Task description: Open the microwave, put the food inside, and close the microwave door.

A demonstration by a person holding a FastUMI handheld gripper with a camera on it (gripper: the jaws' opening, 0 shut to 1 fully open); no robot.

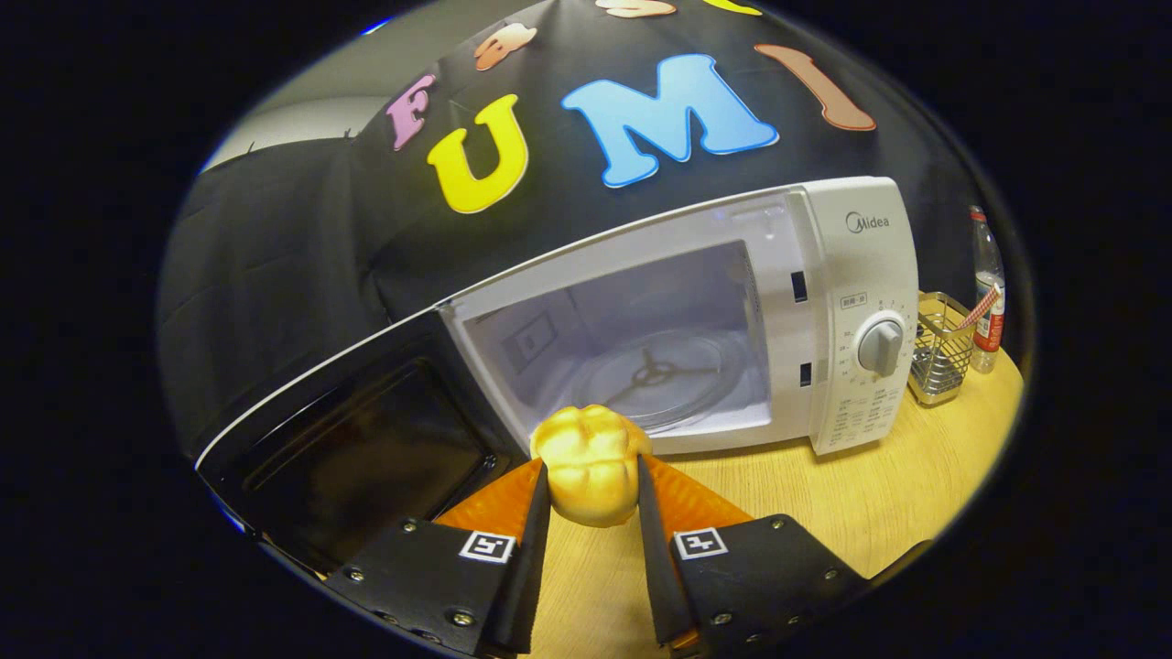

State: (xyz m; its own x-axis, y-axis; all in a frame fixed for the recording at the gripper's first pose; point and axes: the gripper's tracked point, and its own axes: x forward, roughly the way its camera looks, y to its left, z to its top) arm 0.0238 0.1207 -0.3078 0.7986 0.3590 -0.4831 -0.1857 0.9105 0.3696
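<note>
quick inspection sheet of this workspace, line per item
surface: wooden table, bare ahead of the fingers
job's things: microwave with its door swung open to the side; glass turntable inside with nothing on it; bread roll held just in front of the opening
clutter: wire basket and plastic bottle beside the microwave's dial side
grippers: gripper shut on the bread roll, both fingers pressing its sides
cables: nothing seen
surroundings: black cloth wall behind the microwave
</note>
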